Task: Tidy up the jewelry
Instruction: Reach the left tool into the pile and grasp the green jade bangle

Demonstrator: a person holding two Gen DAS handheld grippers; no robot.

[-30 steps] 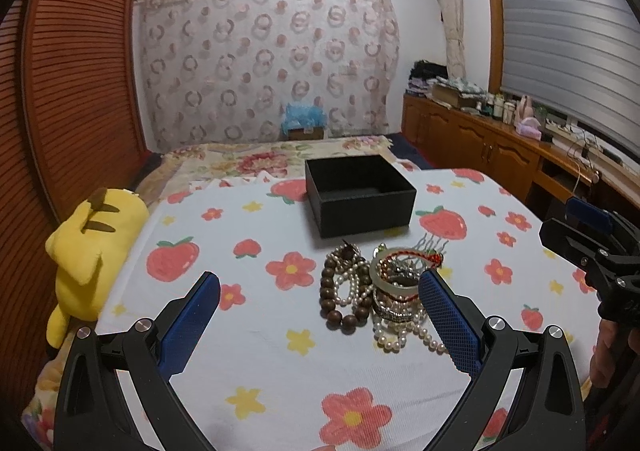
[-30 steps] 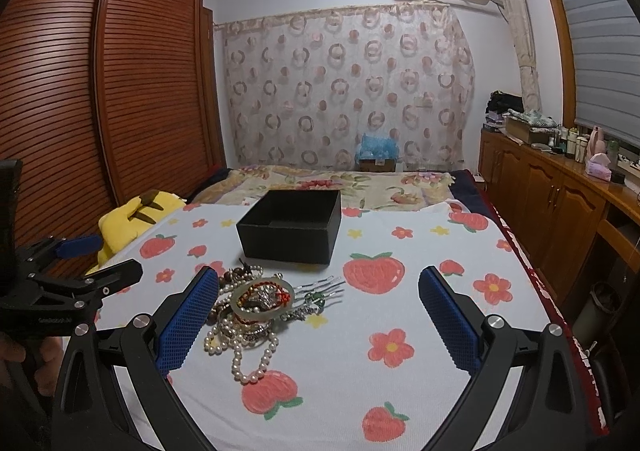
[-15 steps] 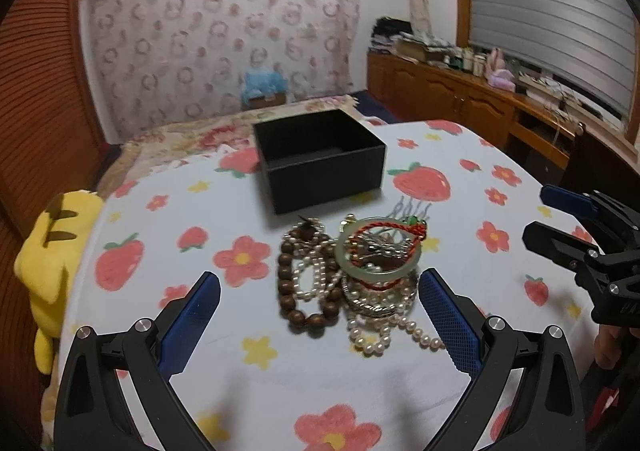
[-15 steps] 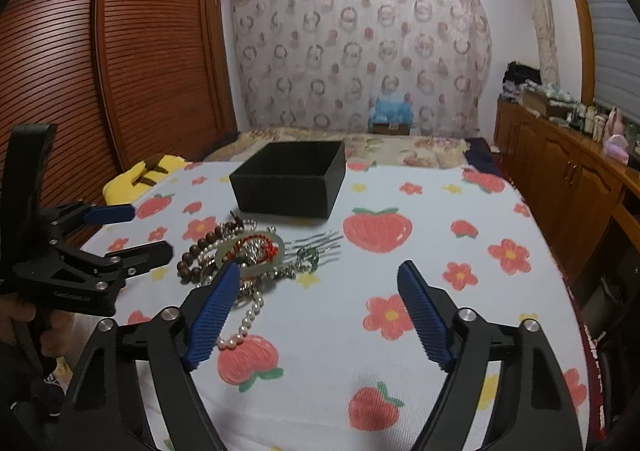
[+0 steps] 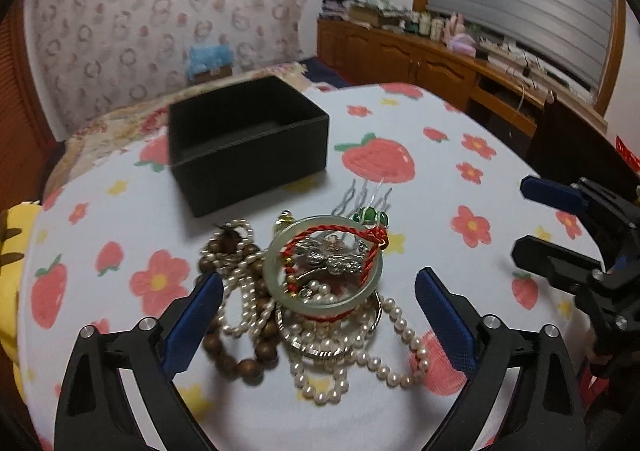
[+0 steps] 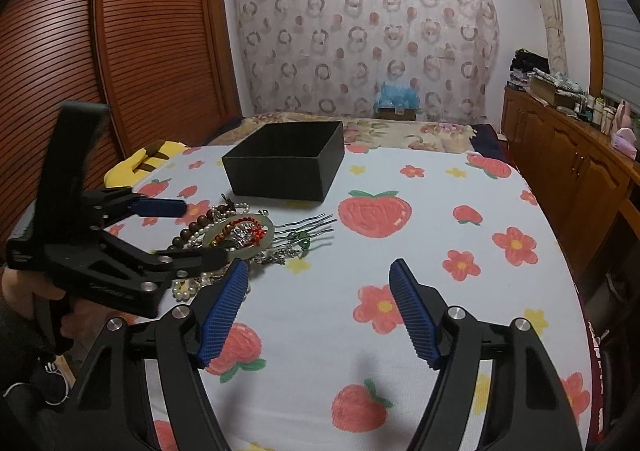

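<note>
A jewelry pile lies on the strawberry-print cloth: a pale jade bangle (image 5: 276, 275) with a red cord on top, pearl strands (image 5: 400, 335), a brown wooden bead bracelet (image 5: 244, 365), a silver hair comb (image 5: 360, 197). The bangle also shows in the right wrist view (image 6: 264, 237). An open empty black box (image 5: 248, 143) (image 6: 288, 167) stands just behind the pile. My left gripper (image 5: 318, 319) is open, its jaws straddling the pile, low over it. My right gripper (image 6: 320, 311) is open and empty, to the right of the pile over bare cloth.
A yellow plush toy (image 6: 154, 157) lies at the cloth's left edge. A wooden sideboard (image 6: 568, 155) with clutter runs along the right wall. A louvred wardrobe (image 6: 120, 51) stands to the left. The cloth-covered surface (image 6: 420, 251) extends right of the pile.
My left gripper has moved forward and down until its jaws flank the jewelry pile. My right gripper has come lower and nearer the pile and narrowed its opening a little.
</note>
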